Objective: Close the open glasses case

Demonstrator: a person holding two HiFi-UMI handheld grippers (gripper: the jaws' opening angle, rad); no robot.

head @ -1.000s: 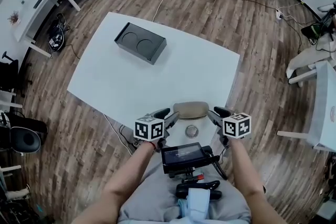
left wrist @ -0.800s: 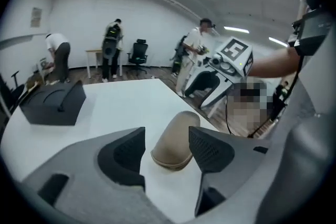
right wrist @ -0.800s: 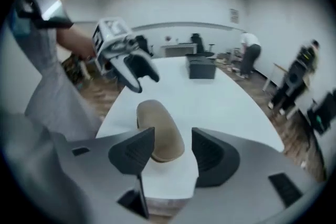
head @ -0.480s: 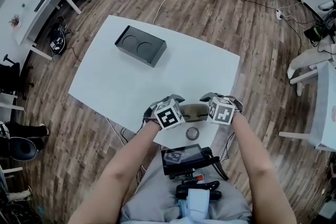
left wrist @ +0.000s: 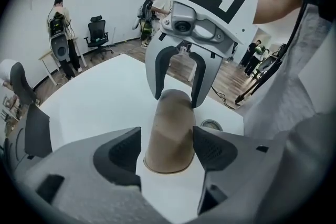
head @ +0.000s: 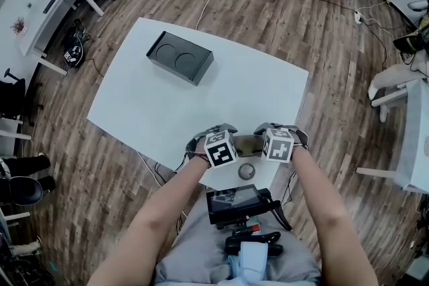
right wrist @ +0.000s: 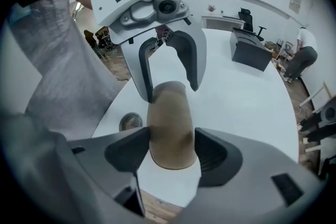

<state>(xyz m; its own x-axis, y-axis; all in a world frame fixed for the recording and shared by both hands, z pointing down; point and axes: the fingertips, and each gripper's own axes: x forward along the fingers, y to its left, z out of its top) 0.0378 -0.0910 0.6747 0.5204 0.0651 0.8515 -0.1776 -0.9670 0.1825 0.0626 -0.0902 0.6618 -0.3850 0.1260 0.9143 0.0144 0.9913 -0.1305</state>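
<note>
Both forearms (head: 167, 211) reach out from the near side and bend inward, so the two claws point steeply down and face each other over the near edge of the white table (head: 154, 104). The left gripper (left wrist: 167, 152) stands over the left end of the tan glasses case (left wrist: 168, 131), and the right gripper (right wrist: 170, 157) stands over the right end. The jaws of both have just been opening and now stand wide apart. The case lies between each pair, with the pads close beside its sides, but I do not see them pressing on it.

From the head camera the marker cubes (head: 221, 151) cover the jaws and most of the case – only a short middle strip shows between them. The case looks like one rounded body with a thin lip at its end; whether the lid is fully down I cannot tell. A small round disc (head: 246, 171) lies just near of the case – what it is stays unclear. A black box (head: 179, 57) sits far to the left.
</note>
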